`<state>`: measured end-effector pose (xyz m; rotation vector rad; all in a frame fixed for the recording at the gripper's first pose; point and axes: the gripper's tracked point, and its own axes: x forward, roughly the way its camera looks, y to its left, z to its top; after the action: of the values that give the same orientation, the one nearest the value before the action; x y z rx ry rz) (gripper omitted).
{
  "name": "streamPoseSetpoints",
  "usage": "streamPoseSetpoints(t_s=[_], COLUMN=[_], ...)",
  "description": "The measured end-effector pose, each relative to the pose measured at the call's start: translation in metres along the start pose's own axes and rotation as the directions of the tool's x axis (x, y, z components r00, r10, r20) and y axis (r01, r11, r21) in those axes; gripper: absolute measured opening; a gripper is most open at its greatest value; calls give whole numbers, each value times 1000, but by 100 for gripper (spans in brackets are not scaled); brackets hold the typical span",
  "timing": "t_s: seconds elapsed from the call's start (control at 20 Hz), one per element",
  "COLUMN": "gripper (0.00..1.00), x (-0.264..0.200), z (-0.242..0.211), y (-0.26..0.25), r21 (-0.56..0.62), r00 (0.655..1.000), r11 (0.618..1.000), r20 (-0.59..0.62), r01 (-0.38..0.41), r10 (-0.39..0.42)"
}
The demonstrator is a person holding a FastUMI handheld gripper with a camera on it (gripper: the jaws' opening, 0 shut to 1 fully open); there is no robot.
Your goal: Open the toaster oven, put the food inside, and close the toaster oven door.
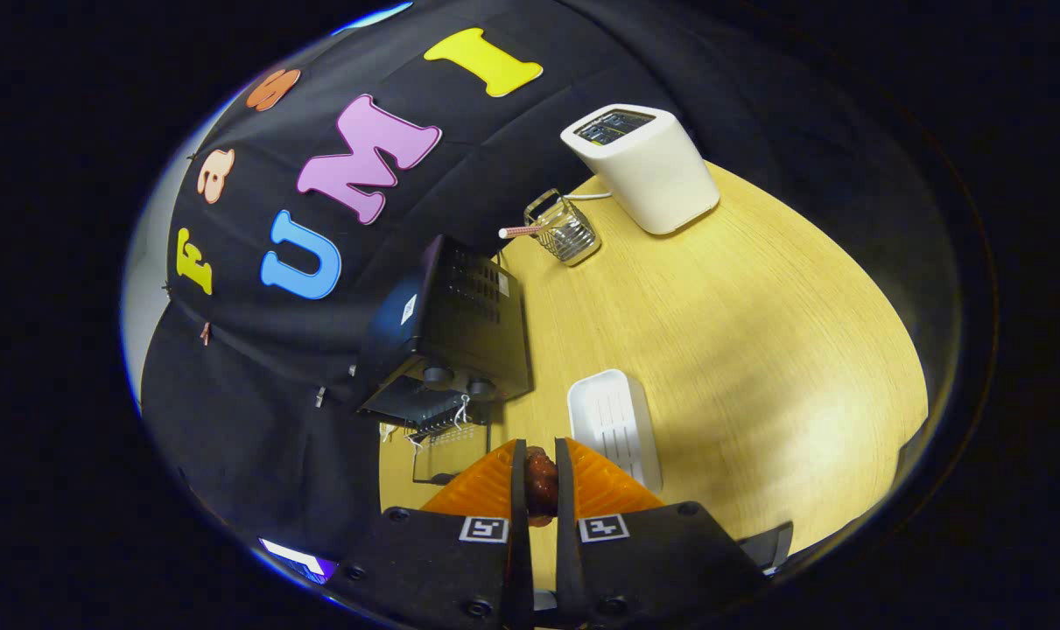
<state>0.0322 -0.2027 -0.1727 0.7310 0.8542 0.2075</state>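
My gripper [540,451] is shut on a small dark reddish-brown piece of food [541,486], pinched between both fingers above the wooden table [740,350]. Just beyond the fingertips and a little to one side stands the black toaster oven [459,324], seen from above and tilted in the view, with two knobs [459,381] on its front. Its glass door [451,451] hangs open in front of the cavity, with a white string on the handle. The inside of the oven is mostly hidden from here.
A white ribbed tray [613,420] lies on the table just beyond the fingers on the other side. Farther off stand a clear cup [566,229] holding a stick and a white pop-up toaster [645,166]. The black cloth wall runs behind the oven.
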Motion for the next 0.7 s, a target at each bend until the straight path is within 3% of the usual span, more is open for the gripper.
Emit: streamPoseSetpoints(t_s=[0.7], gripper=[14], x=[23], z=[-86], y=[104], r21=[102], r00=[996], r11=[992], r20=[58], r01=[-73], r10=[67])
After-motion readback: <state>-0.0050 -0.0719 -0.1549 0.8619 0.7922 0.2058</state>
